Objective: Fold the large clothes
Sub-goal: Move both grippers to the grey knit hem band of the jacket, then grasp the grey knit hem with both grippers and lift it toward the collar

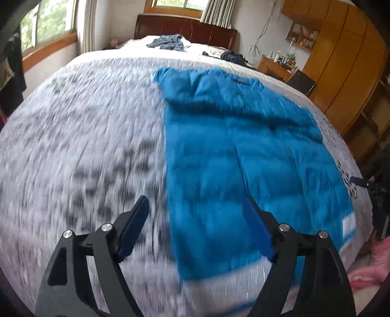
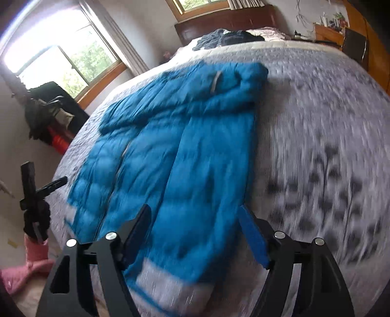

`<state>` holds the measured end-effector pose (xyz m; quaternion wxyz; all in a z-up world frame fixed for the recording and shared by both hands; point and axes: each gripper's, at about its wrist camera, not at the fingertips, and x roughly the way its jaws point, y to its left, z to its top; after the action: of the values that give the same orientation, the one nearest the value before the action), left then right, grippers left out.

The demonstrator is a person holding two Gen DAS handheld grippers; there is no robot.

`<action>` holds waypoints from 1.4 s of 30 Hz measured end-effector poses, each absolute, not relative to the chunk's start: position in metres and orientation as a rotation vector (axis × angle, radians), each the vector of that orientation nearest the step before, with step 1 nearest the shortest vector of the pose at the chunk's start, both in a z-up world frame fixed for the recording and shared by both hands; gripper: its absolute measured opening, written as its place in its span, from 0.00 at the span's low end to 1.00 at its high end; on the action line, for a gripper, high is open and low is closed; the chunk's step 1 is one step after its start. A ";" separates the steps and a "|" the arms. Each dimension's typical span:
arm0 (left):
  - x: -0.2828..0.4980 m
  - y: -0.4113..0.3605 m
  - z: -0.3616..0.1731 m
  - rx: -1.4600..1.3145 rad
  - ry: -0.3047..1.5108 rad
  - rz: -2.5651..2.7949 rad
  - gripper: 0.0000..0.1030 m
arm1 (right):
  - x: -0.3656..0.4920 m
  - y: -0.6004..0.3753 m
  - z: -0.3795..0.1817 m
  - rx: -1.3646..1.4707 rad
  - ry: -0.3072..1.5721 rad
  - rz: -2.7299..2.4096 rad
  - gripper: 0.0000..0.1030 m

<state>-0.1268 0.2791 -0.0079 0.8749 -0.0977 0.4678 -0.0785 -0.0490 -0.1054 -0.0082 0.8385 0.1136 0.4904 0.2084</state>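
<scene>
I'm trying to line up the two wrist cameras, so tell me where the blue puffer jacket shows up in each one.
Left wrist view: the blue puffer jacket fills the centre and right, running away from the open left gripper.
Right wrist view: the jacket lies left of centre, its hem under the open right gripper.
Shared landmark: the dark wooden headboard at the bed's far end.

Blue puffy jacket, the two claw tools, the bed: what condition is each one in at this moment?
Blue puffy jacket: spread flat on the bed, lengthwise folds started, not bundled.
Left gripper: open, empty, above the jacket's edge.
Right gripper: open, empty, above the jacket's hem.
Bed cover: spread smooth, patterned.
Dark clothes by the headboard: crumpled, unfolded.
</scene>
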 end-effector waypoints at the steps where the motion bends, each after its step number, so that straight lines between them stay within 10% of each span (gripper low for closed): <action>1: -0.133 0.280 -0.011 -0.215 0.983 -0.167 0.76 | -0.062 -0.107 -0.012 0.262 1.039 0.452 0.74; 20: -0.185 0.267 -0.047 -0.430 1.065 -0.299 0.76 | -0.113 -0.090 -0.056 0.266 1.105 0.494 0.67; 31: -0.188 0.272 -0.041 -0.510 1.040 -0.303 0.16 | -0.116 -0.087 -0.044 0.253 1.039 0.526 0.20; 42: -0.161 0.271 0.030 -0.522 0.822 -0.435 0.12 | -0.092 -0.108 0.021 0.347 0.905 0.635 0.13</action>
<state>-0.1608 0.2708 0.0304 0.8612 -0.2489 0.3919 -0.2071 -0.0922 -0.1077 0.0213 0.8369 0.1638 0.4274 0.3000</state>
